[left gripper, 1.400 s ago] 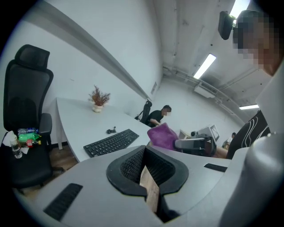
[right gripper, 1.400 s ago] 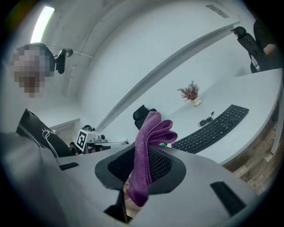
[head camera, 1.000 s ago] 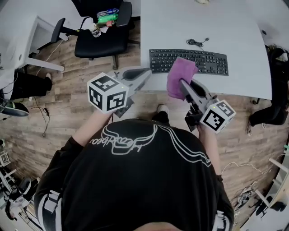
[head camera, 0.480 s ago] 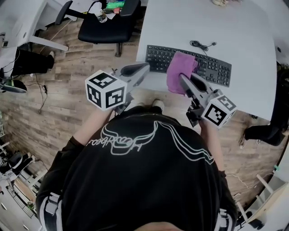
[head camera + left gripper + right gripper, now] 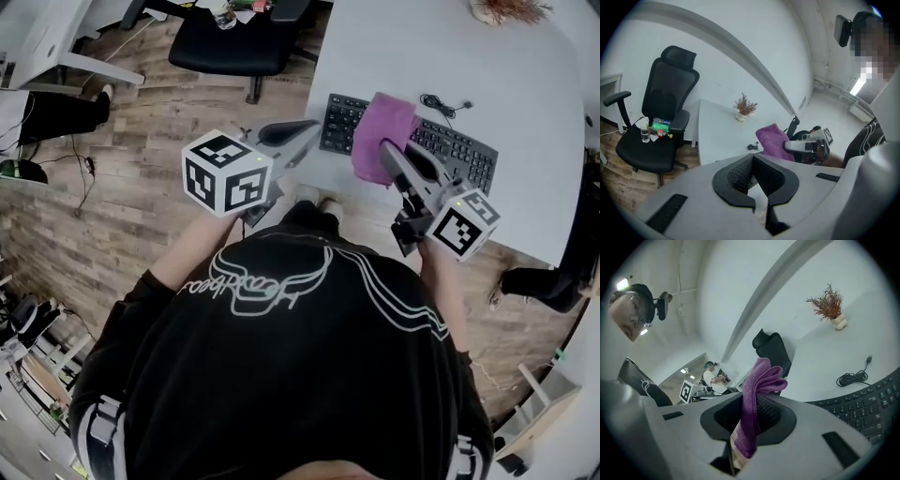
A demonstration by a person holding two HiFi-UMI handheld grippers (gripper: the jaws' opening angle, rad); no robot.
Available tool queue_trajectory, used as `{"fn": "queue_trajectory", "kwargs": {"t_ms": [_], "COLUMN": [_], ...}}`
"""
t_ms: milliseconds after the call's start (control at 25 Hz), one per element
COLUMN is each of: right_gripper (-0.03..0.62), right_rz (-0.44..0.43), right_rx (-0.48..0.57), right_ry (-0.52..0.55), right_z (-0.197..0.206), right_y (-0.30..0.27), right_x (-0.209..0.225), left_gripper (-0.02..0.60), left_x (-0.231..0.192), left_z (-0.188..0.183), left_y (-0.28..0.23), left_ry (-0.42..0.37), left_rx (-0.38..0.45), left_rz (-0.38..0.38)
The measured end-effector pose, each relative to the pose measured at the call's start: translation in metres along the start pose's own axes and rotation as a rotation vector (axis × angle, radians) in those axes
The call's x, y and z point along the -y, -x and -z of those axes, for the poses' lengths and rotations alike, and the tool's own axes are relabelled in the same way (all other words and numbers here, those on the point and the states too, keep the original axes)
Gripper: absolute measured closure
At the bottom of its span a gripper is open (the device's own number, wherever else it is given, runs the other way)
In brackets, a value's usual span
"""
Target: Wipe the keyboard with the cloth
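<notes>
A black keyboard (image 5: 457, 146) lies near the front edge of the white table (image 5: 525, 84). My right gripper (image 5: 386, 150) is shut on a purple cloth (image 5: 382, 129), which hangs over the keyboard's left half and hides some keys. In the right gripper view the cloth (image 5: 757, 390) stands up between the jaws of the right gripper (image 5: 752, 416), with the keyboard (image 5: 867, 411) to the lower right. My left gripper (image 5: 307, 134) hovers at the table's front corner, left of the keyboard. It (image 5: 754, 161) is shut and holds nothing. From there the cloth (image 5: 772, 139) shows to its right.
A coiled black cable (image 5: 441, 101) lies just behind the keyboard. A small vase of dried twigs (image 5: 506, 9) stands at the far side of the table. A black office chair (image 5: 234, 42) with bottles on its seat stands left of the table on the wooden floor.
My right gripper has carried the cloth a little farther over the keyboard. The left gripper has moved up to the table corner. The head view has swung to the left.
</notes>
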State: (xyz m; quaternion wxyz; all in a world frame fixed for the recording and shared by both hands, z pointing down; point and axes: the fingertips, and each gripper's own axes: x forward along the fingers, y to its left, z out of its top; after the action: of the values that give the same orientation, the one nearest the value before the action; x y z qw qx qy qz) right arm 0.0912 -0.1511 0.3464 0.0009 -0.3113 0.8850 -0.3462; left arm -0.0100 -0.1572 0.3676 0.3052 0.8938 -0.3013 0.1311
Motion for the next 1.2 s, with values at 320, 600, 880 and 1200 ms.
{"fn": "queue_trajectory", "kwargs": {"t_ms": [320,600,880,1200], "right_gripper": [0.536,0.537,0.536,0.536], "right_rz": [0.026,0.028,0.049,0.099], "right_rx": [-0.007,-0.084,-0.159,-0.230], "right_ry": [-0.033,-0.040,-0.056,-0.061], "right_z": [0.000,0.015,0.040,0.067], "right_y": [-0.025,-0.053,-0.088,-0.105], "right_x": [0.013,0.016,0.026,0.045], "left_gripper": [0.579,0.578,0.578,0.578], "left_x": [-0.027,-0.037,-0.061,-0.069], "left_z": [0.020,0.027,0.037,0.053], "left_y": [-0.008,-0.006,0.003,0.003], "left_ry": [0.067,0.061,0.094,0.129], "left_rx": [-0.021,-0.025,-0.030,-0.048], "left_rz": [0.007,-0.010,-0.025,-0.024]}}
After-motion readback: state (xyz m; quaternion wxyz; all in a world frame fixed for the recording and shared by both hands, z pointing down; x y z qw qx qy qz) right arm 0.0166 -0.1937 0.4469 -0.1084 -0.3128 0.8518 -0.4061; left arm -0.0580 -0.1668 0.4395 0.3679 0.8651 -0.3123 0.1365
